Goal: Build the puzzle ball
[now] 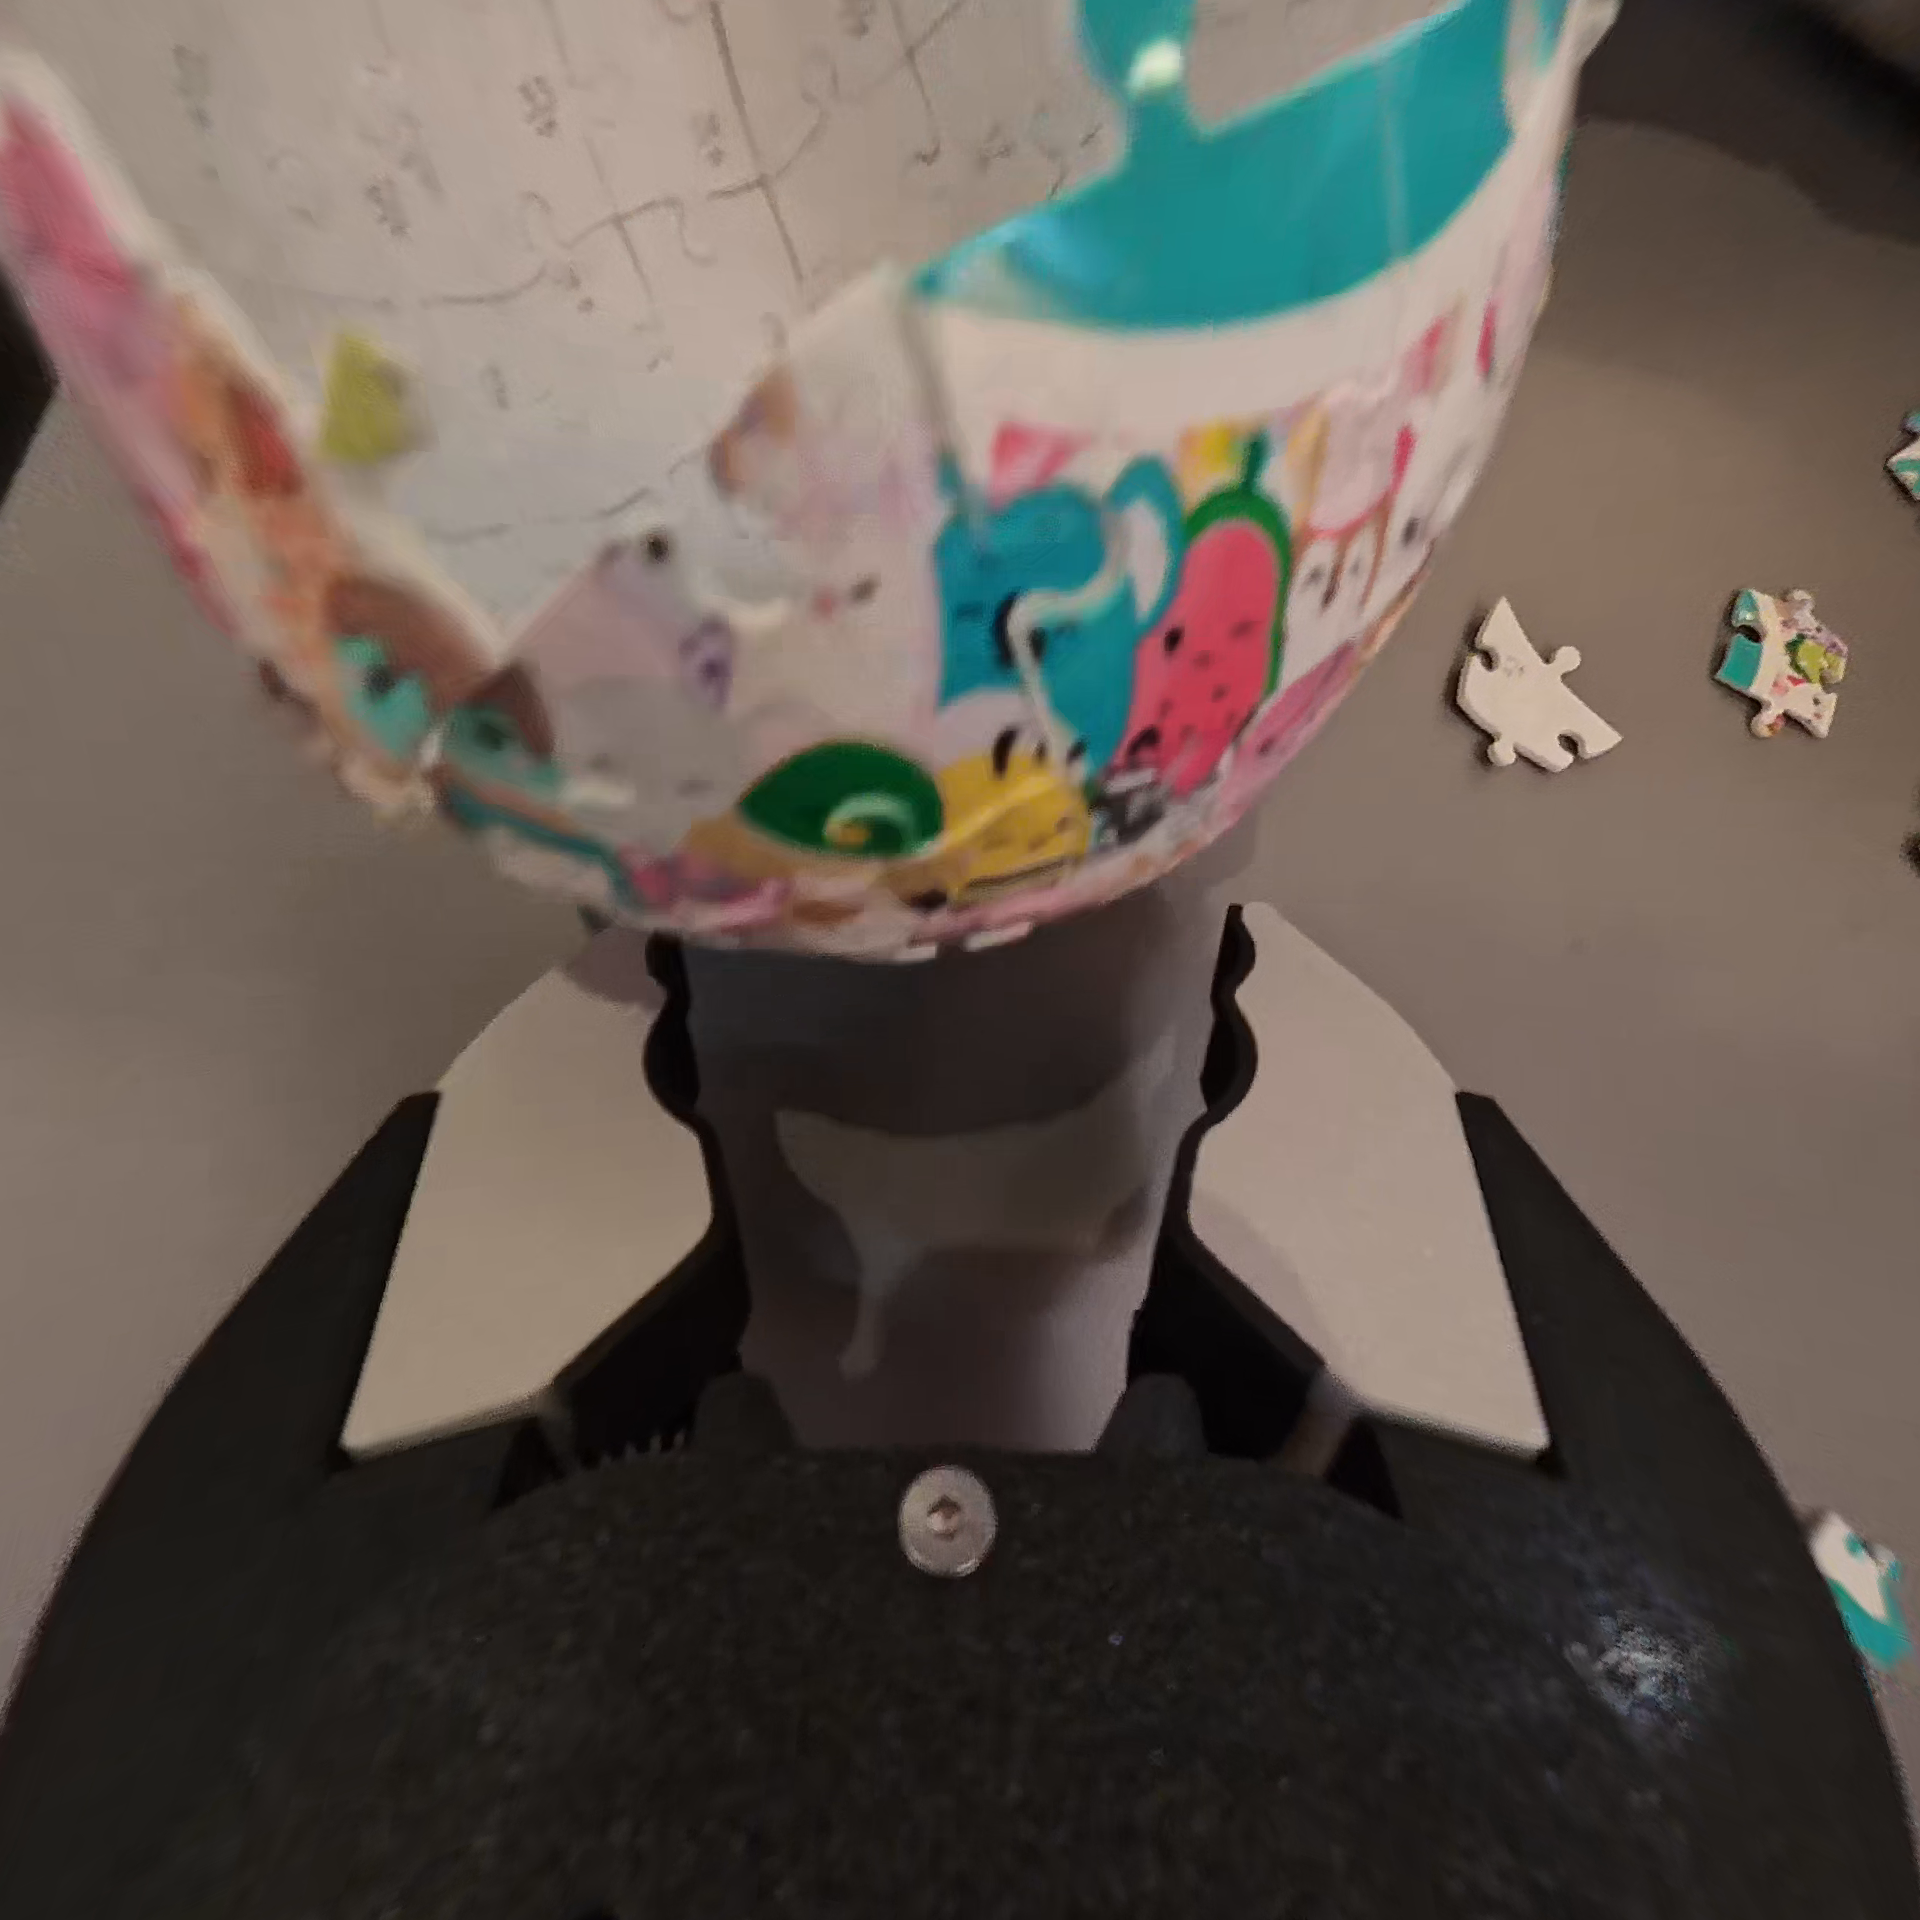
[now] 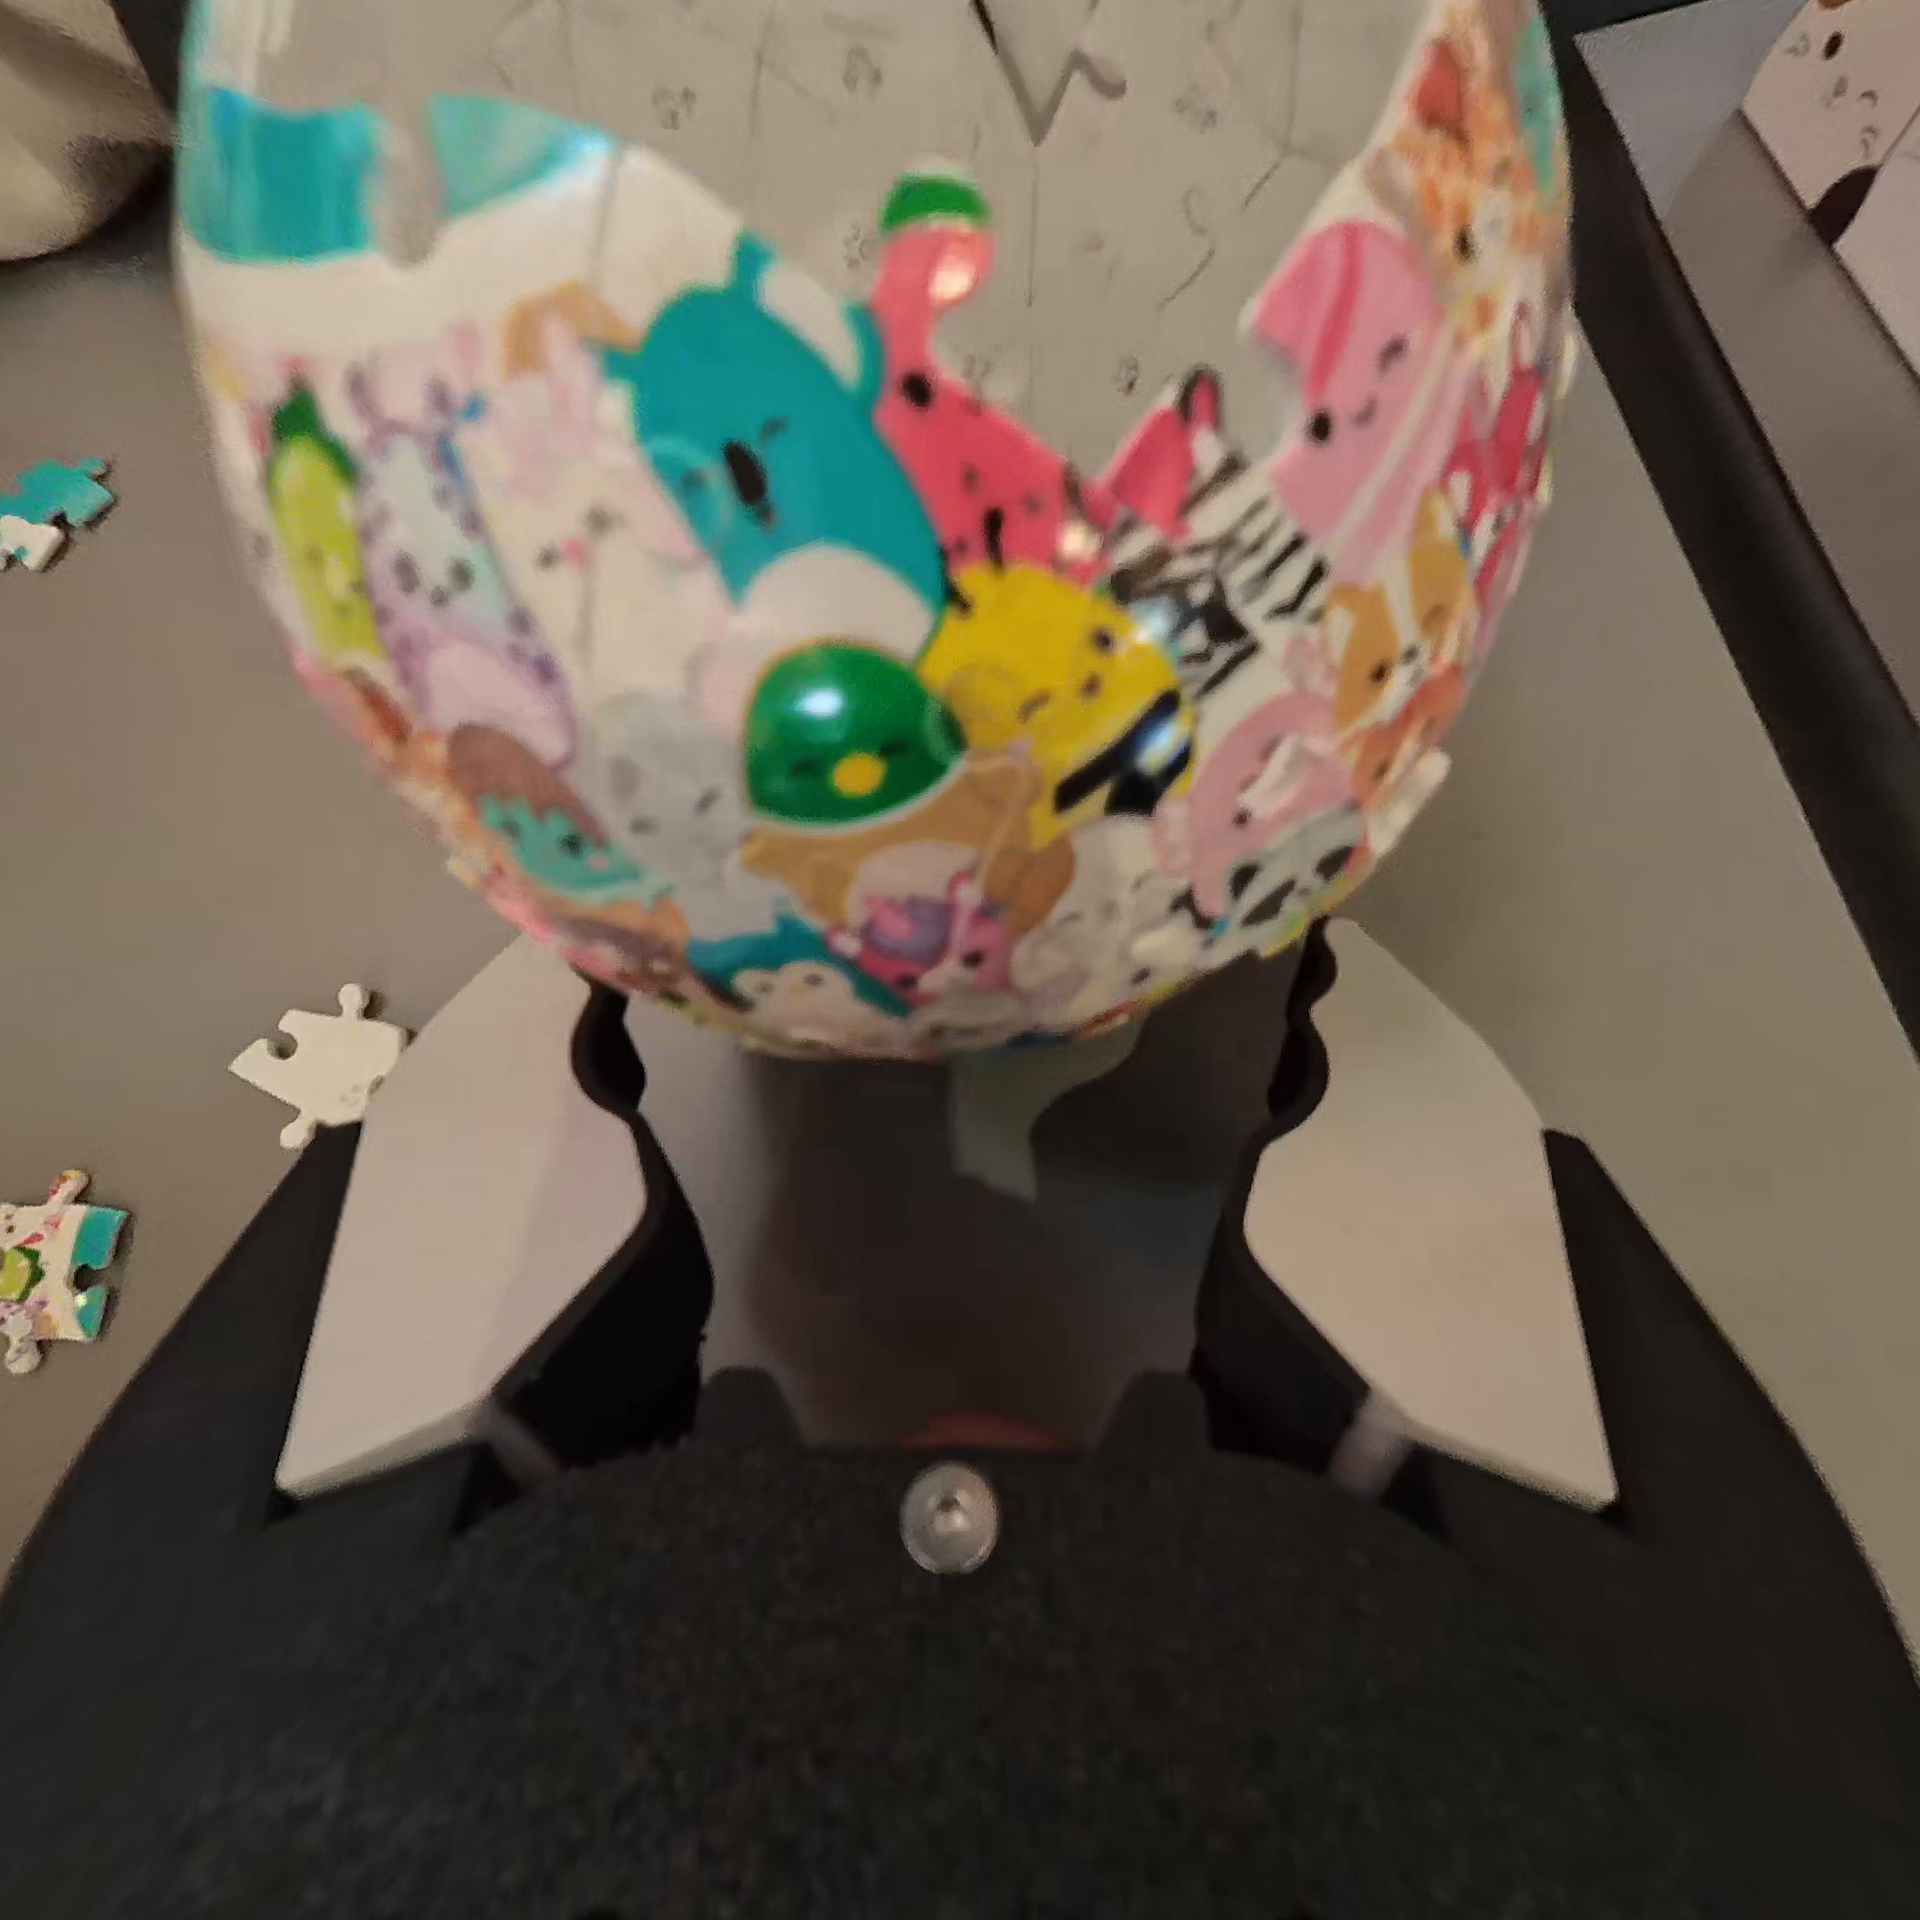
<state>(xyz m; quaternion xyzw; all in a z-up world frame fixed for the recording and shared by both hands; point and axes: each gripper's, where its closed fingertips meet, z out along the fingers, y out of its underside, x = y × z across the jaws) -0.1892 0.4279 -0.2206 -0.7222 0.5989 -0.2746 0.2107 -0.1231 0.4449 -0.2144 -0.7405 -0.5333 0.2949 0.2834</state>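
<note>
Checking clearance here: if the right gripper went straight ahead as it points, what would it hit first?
The right gripper, fingers open, would probably meet the puzzle ball's lower curve first; it already looks very close.

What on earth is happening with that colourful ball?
A person is building a puzzle ball with a hand-held gripper in each hand. It is a half-finished shell, its white inside showing. Both the left gripper and right gripper are open just below it. Loose pieces lie on the grey table.
</note>
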